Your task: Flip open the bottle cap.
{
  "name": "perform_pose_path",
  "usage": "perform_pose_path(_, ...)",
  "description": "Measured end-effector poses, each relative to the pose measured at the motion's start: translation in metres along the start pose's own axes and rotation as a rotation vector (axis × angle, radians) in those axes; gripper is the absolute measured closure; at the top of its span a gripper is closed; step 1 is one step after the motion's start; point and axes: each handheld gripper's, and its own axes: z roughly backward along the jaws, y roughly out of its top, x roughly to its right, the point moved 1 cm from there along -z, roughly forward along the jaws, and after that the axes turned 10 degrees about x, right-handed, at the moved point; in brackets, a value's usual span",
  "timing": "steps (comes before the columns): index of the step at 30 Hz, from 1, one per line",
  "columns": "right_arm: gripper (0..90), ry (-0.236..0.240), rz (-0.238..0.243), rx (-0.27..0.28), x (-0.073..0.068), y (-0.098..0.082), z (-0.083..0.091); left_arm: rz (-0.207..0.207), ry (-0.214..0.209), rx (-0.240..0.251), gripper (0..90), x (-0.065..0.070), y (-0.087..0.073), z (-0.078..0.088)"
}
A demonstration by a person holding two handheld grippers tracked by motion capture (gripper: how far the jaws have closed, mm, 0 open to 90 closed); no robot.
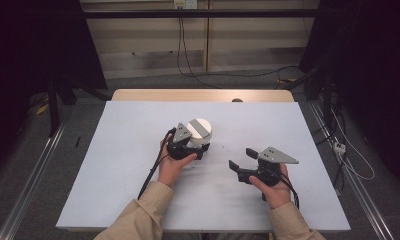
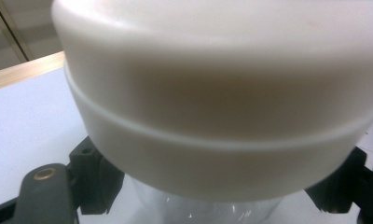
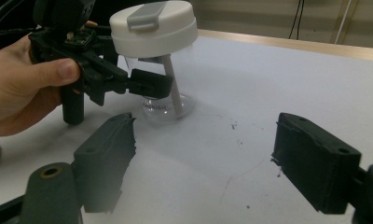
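Observation:
A clear plastic cup with a wide white lid (image 1: pixel 199 130) stands upright on the white mat (image 1: pixel 128 165). In the right gripper view the lid (image 3: pixel 153 32) has a grey tab, and a white straw (image 3: pixel 173 86) leans inside the clear body. My left gripper (image 1: pixel 200 148) is shut on that clear body just under the lid; its own view has the lid (image 2: pixel 222 93) close up, with a jaw on each side of the cup. My right gripper (image 1: pixel 242 158) stands open to the right of the cup, apart from it, with only bare mat between its jaws (image 3: pixel 203 158).
The mat covers a wooden table whose far edge (image 1: pixel 203 95) shows behind it. Small dark specks (image 3: pixel 233 127) lie on the mat near the cup. Cables (image 1: pixel 348 150) and metal rails run along the floor at both sides of the table.

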Motion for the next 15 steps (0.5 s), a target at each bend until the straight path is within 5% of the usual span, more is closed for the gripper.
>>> perform_pose_path(9,27.8,0.000,-0.014,-0.007,-0.005,0.008,-0.014,0.001,-0.003,0.001,18.7,0.000,0.000,0.000)
perform_pose_path(15,41.7,0.036,-0.012,-0.031,-0.012,0.011,-0.024,-0.002,-0.002,0.001,18.7,0.000,0.000,0.000)
